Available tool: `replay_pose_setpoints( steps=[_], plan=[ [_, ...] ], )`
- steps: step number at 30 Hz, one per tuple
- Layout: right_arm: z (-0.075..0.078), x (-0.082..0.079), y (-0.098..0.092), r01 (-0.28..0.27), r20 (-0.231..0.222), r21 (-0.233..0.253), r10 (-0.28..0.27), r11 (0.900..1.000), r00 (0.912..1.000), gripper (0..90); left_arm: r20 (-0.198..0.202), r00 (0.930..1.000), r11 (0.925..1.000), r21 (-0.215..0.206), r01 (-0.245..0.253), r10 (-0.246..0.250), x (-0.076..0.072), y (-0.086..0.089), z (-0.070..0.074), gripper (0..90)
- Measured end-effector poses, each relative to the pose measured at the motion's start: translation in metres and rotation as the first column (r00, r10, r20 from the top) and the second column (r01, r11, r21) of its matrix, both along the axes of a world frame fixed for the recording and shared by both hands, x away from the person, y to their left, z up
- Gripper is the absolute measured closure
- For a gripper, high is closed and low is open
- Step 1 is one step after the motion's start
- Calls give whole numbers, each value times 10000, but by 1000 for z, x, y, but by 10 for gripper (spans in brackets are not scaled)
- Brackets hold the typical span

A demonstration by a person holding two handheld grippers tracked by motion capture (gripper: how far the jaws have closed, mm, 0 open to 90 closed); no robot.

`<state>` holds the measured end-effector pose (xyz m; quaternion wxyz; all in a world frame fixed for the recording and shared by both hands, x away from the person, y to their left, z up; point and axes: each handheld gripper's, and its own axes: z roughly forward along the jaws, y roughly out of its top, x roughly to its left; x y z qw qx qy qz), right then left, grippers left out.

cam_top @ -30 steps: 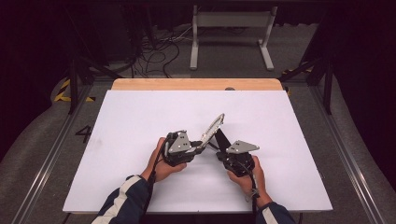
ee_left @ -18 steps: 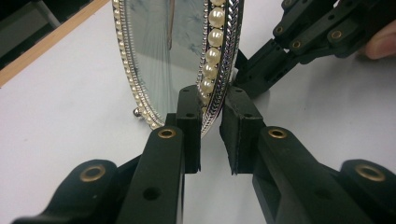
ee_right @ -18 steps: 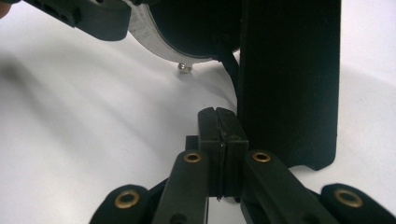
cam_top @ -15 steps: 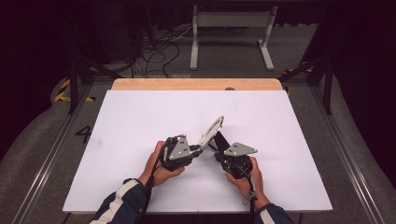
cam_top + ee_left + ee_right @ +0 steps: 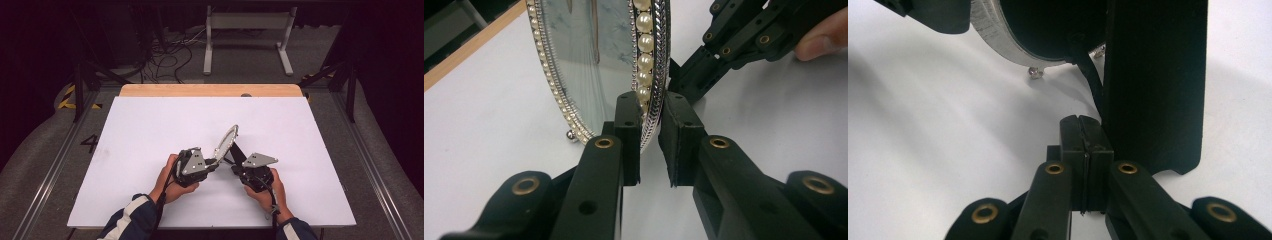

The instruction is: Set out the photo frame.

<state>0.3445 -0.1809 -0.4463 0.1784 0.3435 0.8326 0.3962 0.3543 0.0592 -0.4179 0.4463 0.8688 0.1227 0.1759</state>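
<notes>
Mirror [image 5: 227,141], oval with pearl rim, standing tilted near mid-table [image 5: 150,125], ball feet touching the white top. Left gripper [image 5: 650,135] fingers [image 5: 629,125] clamped on the mirror's lower rim, one either side. Right gripper [image 5: 1083,150] behind the mirror, fingers [image 5: 1070,145] pressed together just beside the black back stand [image 5: 1158,85], pinching nothing discernible.
</notes>
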Motion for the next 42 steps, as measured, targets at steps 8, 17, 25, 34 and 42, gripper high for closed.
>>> replay_pose_setpoints(
  steps=[8,17,25,34,42],
  plan=[
    [-4,-1,-4,105,-70,-208,-106,9997,9999,900,-105,9999,9993,-380,-2,-2,0,-1,-6,774],
    [-11,-2,-9,199,-361,-11,-199,9998,9991,900,-874,9959,9979,-590,-277,225,15,2,-29,689],
    [-12,-2,-9,219,-362,-8,-219,9998,9991,900,-605,9980,9989,-424,-202,176,15,-3,-30,645],
    [-13,-4,-9,299,-278,36,-298,9995,9992,900,-462,9966,9971,-279,-702,689,19,-11,-35,562],
    [-14,-5,-9,344,-312,79,-341,9994,9989,889,-181,9958,9958,-167,-904,901,17,-16,-36,605]
  ],
)
